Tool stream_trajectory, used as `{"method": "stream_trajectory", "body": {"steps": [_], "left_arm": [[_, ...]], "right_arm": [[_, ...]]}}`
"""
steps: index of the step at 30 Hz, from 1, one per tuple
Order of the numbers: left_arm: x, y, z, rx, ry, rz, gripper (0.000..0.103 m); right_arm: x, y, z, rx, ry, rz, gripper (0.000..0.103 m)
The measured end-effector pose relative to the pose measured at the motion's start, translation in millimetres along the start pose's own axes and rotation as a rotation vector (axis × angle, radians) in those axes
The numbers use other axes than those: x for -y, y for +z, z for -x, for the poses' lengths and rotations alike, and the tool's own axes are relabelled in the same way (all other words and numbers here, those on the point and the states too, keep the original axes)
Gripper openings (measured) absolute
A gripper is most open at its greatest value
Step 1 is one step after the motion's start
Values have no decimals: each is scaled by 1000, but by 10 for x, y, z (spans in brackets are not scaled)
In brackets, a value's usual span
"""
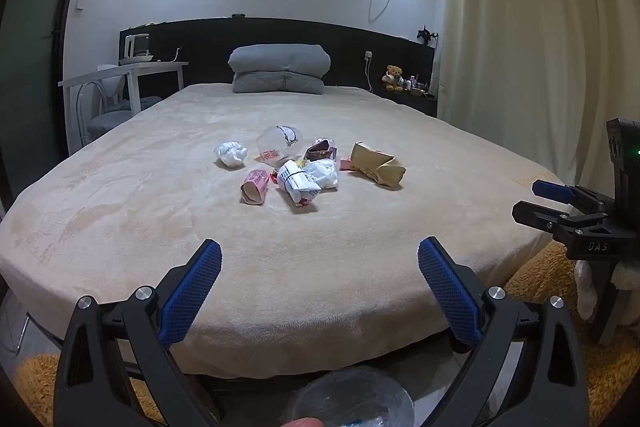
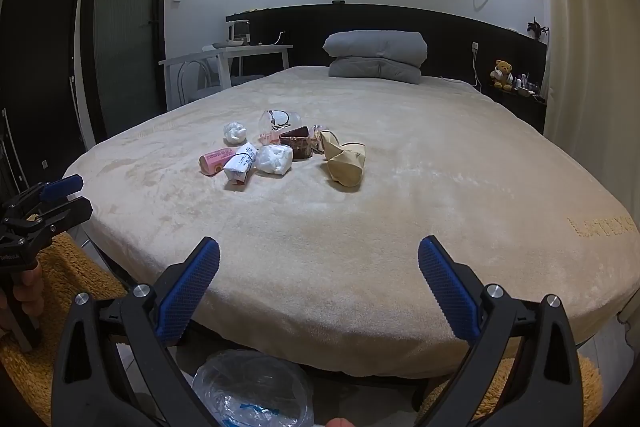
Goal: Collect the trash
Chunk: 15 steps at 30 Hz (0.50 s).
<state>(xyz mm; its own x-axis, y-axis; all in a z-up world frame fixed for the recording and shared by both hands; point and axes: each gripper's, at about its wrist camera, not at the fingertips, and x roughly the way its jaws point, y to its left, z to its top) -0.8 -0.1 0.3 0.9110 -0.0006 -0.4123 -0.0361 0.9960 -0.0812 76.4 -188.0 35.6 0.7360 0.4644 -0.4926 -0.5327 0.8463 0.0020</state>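
Beige bed (image 1: pixel 280 267), grey quilt (image 1: pixel 280 69), blue-padded black left gripper (image 1: pixel 320 287).

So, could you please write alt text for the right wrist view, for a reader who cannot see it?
A small pile of trash, including crumpled paper, wrappers and a brown paper bag, lies in the middle of a beige bed. The right gripper, open and empty, is in the foreground, with a plastic bag below it.
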Motion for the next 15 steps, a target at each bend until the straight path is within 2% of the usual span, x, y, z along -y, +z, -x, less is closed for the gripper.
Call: {"method": "stream_trajectory", "body": {"steps": [15], "left_arm": [[25, 26, -13, -2, 2, -4, 96]], "right_arm": [[-4, -6, 3, 5, 1, -1, 98]]}}
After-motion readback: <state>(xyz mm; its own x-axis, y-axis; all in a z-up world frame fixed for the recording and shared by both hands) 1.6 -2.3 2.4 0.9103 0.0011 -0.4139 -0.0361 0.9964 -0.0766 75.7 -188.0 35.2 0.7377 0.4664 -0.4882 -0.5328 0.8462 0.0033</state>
